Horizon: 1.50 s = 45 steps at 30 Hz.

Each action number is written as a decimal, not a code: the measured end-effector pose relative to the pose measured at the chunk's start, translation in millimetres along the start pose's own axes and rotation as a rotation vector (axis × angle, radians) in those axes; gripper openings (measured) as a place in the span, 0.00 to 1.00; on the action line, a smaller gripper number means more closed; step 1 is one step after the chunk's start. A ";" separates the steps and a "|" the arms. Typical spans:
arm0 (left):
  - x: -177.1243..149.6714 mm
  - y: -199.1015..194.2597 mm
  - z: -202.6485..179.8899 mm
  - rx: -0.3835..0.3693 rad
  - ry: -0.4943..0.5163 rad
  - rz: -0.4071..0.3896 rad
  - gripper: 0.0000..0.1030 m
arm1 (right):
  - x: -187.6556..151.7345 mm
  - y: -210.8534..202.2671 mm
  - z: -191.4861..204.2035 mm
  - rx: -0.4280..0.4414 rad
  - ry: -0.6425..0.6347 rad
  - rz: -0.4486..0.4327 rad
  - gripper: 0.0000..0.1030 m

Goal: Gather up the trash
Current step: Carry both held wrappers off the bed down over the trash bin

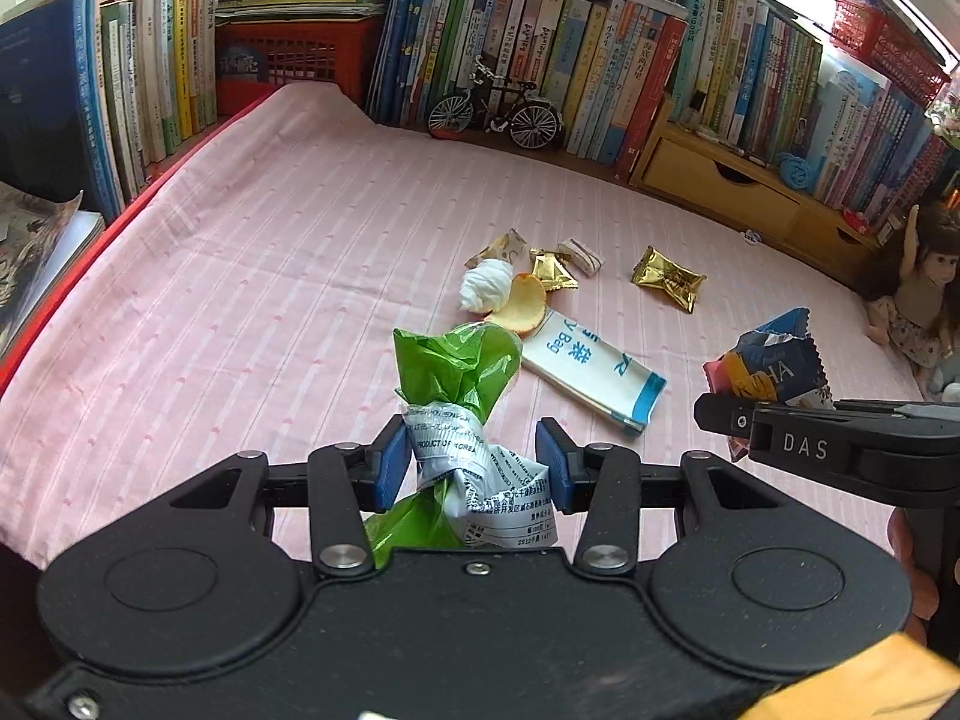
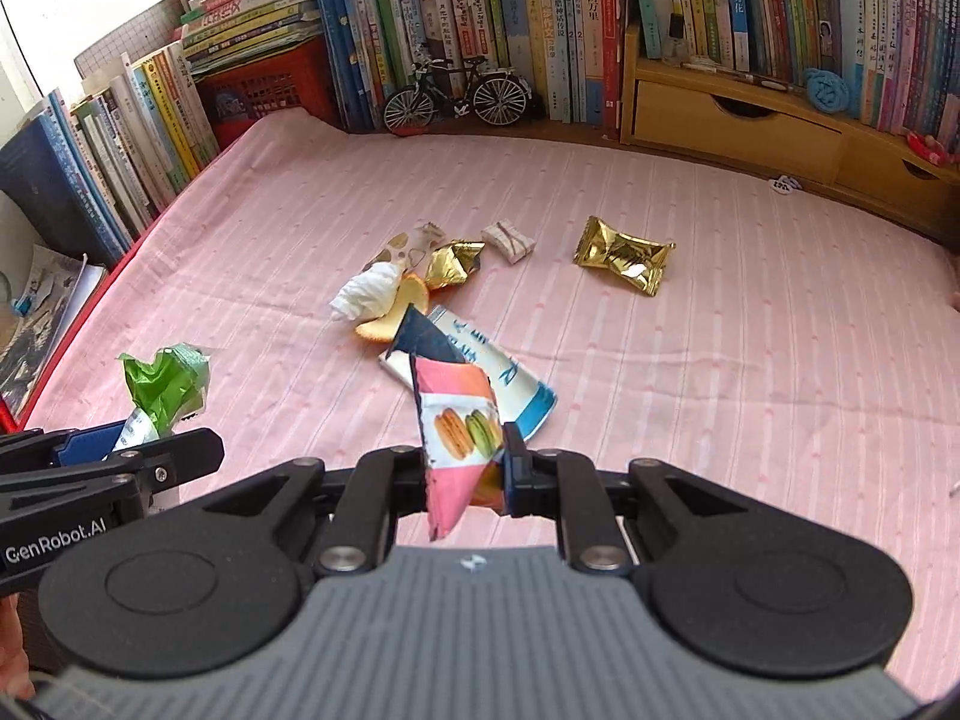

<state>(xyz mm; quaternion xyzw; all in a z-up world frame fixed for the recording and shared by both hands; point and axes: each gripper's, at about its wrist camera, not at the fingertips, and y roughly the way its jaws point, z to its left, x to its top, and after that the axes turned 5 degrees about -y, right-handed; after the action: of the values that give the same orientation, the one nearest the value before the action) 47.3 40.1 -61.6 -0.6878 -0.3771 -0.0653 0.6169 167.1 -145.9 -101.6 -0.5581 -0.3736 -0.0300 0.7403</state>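
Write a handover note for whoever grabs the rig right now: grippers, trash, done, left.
Left gripper: fingers apart around a crumpled green-and-white plastic wrapper; the left pad touches it, so the grip is unclear.
Right gripper: shut on a pink macaron-print snack packet.
On the pink striped cloth: white crumpled tissue, orange peel piece, white-and-blue flat paper bag, two gold foil wrappers, white striped candy wrapper, beige patterned wrapper.
No bin is in view.
Left: collect the remaining seven pieces.

Scattered wrappers (image 2: 624, 255), tissue (image 2: 363, 294) on pink cloth (image 2: 750, 360)
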 end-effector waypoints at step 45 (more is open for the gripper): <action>-239.6 -48.9 198.9 0.060 -0.140 0.345 0.42 | -224.0 3.8 191.8 0.083 0.049 0.379 0.19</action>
<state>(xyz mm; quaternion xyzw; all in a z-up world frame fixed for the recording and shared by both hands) -226.1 111.4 -201.3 -0.7265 -0.2974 0.1007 0.6112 -91.9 -65.1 -217.3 -0.5866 -0.2444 0.1117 0.7640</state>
